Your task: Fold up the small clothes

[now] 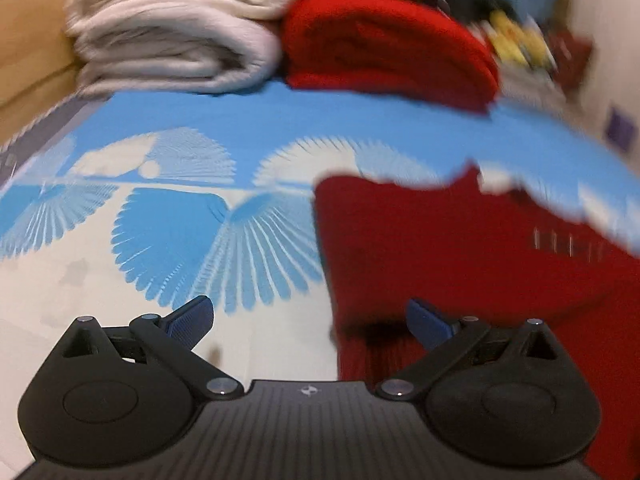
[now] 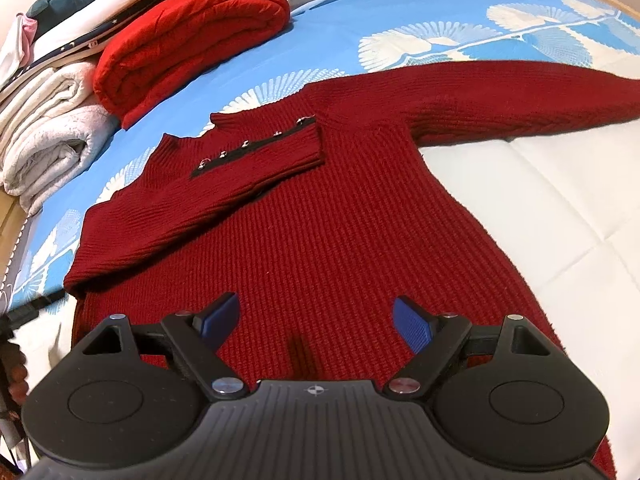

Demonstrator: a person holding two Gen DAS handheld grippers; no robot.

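- Dark red ribbed knit, a small sweater, lay flat on the blue-and-white patterned bedspread, its collar toward the far side and its hem running under the near edge of the right wrist view.
- One sleeve was folded across the chest, its cuff with a black strip of metal snaps lying just below the collar; the other sleeve stretched out to the right across the bedspread.
- The right gripper hung over the lower body of the sweater, tilted steeply downward, its blue pads spread well apart with nothing between them; whether the tips touched the knit could not be told.
- The left gripper pointed down at an angle toward the bedspread, its jaws splayed wide and empty, with the left blue pad over pale fabric and the right one over the edge of the sweater.
- The left wrist view was smeared with motion blur.
- At the far side, a brighter red folded garment sat on the bedspread, just beside a stack of folded white cloth to its left.
- More folded clothes, dark blue and white, were piled behind those two, too blurred or cropped to tell apart.
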